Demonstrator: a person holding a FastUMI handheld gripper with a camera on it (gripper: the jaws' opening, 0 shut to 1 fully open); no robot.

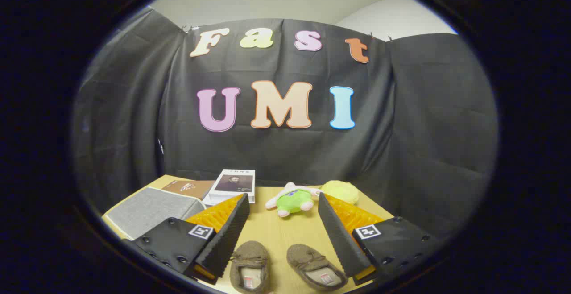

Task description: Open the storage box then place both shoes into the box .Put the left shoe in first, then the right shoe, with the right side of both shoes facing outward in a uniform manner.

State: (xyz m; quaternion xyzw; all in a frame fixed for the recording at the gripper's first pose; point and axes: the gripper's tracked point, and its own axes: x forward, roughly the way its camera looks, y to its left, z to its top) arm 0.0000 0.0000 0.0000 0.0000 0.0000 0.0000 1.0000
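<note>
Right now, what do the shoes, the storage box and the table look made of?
Shoes: brown suede-like fabric, matte and soft, stitched fronts, between the open fingers of the hand-held gripper.
Storage box: grey woven cloth, visible weave; lid closed.
Table: light wood look, faint grain, smooth; possibly laminate.

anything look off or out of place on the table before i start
Mostly tidy. The two brown shoes lie between the open jaws of the gripper, their toes splayed apart rather than parallel. The grey storage box is still shut. A plush toy lies flopped beyond the jaws.
</note>
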